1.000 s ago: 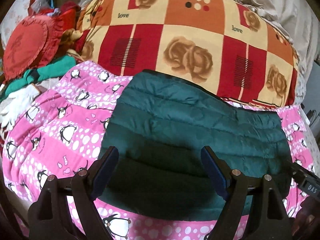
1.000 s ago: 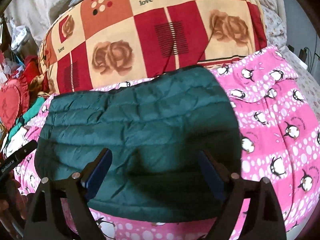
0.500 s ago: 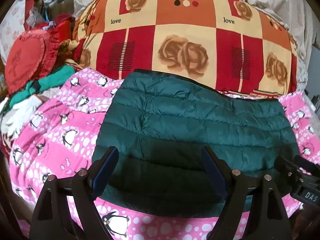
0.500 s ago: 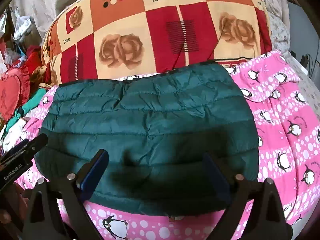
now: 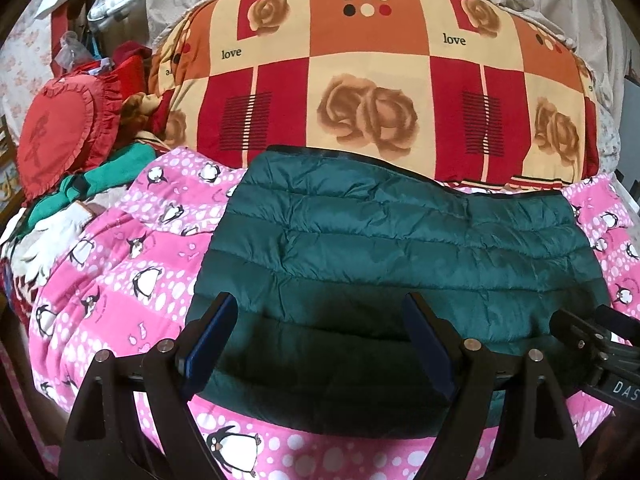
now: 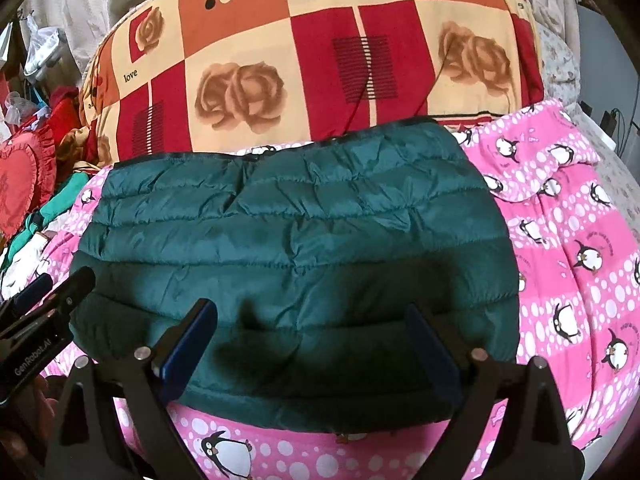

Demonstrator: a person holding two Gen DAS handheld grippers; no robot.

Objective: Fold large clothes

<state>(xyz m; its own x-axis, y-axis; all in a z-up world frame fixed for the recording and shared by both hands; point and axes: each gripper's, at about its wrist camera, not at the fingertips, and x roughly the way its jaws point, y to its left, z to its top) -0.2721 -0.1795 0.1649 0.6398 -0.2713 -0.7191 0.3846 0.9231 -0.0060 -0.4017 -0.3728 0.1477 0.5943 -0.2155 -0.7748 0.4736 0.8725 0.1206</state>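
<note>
1. The folded green jacket [image 5: 392, 264] lies flat on the pink penguin blanket [image 5: 120, 280], its far edge against the rose quilt [image 5: 360, 80].
2. The left gripper [image 5: 320, 344] hangs over its near edge, jaws wide, gripping nothing.
3. The right gripper [image 6: 316, 344] has just been opening and is likewise spread and empty.

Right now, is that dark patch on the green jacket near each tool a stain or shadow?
Shadow, probably: in the left wrist view it sits between the left tool fingers on the jacket; the right wrist view shows the same under the right tool.
</note>
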